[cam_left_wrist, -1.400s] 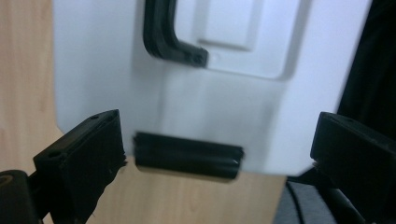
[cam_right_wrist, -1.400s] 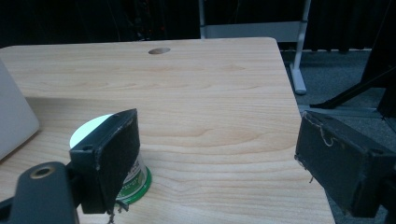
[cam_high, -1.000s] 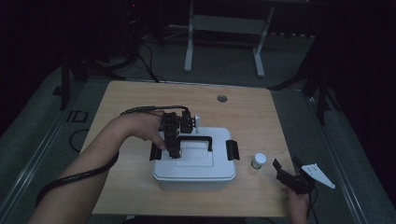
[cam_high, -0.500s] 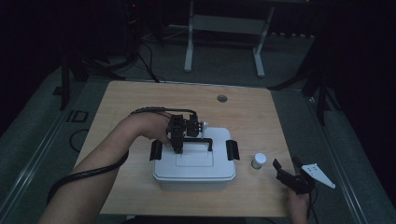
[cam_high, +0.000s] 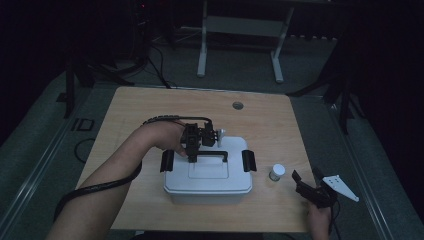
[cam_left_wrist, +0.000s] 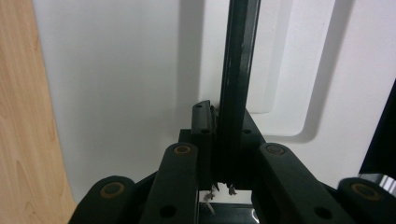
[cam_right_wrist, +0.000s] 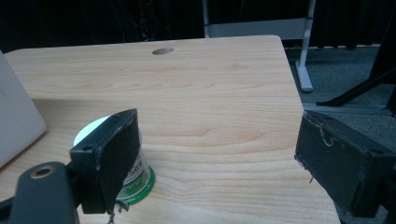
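A white plastic box with a black carry handle and a black latch at each end sits mid-table. My left gripper points down at the left end of that handle. Its jaws have just been closing, and they now pinch the handle bar. In the left gripper view the gripper is shut on the dark bar over the white lid. My right gripper rests open near the table's front right corner. A small white-lidded jar stands just beyond its left jaw.
The jar stands on the wooden table right of the box. A round cable hole lies near the far edge. Frame legs and cables stand on the dark floor beyond. The box corner shows left of the jar.
The left gripper's jaws went from apart over the handle to closed on it, with the hand shifting only slightly. The right gripper and the jar stayed put.
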